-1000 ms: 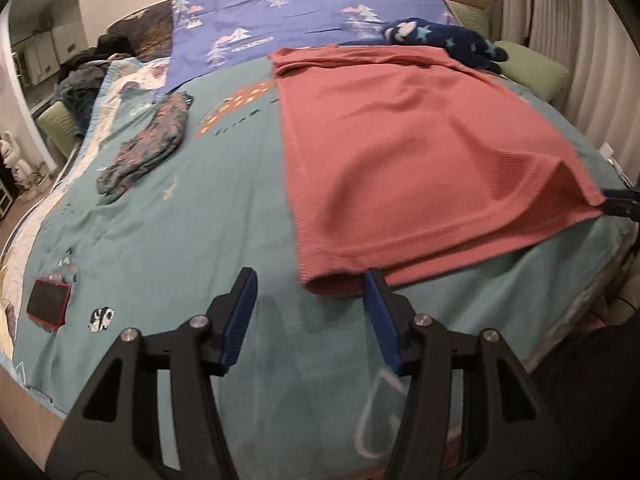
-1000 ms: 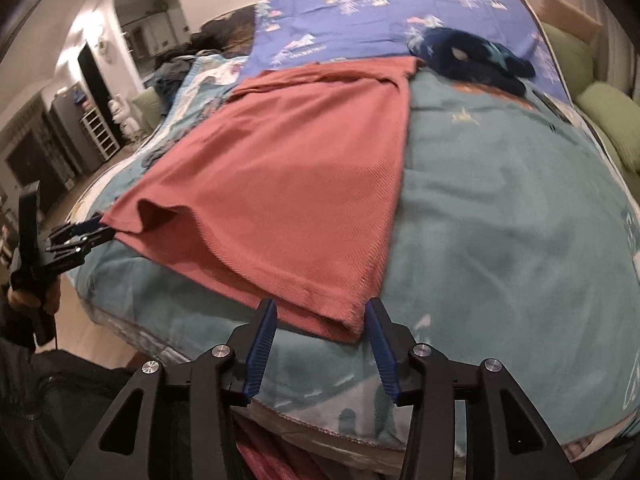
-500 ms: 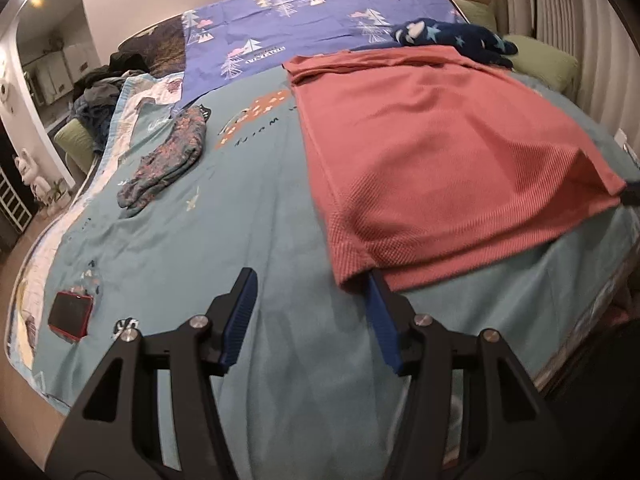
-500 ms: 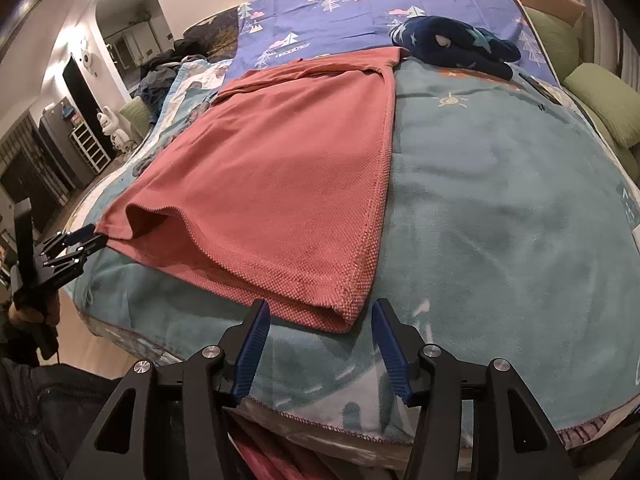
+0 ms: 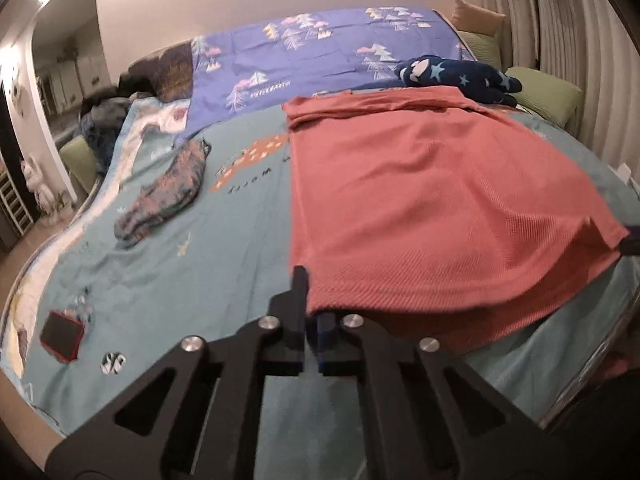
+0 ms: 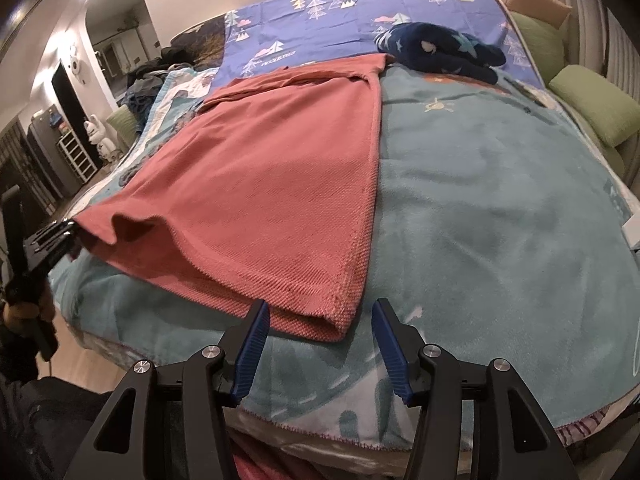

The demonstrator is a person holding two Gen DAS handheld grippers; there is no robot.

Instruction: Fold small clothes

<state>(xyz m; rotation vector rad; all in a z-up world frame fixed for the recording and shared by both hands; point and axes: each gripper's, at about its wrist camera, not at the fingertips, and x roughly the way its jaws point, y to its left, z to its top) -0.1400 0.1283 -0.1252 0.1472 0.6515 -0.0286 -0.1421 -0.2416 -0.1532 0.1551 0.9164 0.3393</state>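
While spread on bed (image 6: 500, 208): pink garment (image 6: 280, 184).
L gripper (image 5: 310, 316) fingers pinching hem corner at 6 o'clock; R gripper (image 6: 320, 344) fingers closing, corner between, untouched.

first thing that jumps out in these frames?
The big salmon-red shirt spread flat across the teal blanket dominates both views. The left tool is shut on the shirt's near left corner, while the right tool is closing around the near right corner. Behind lies a navy star-print garment.
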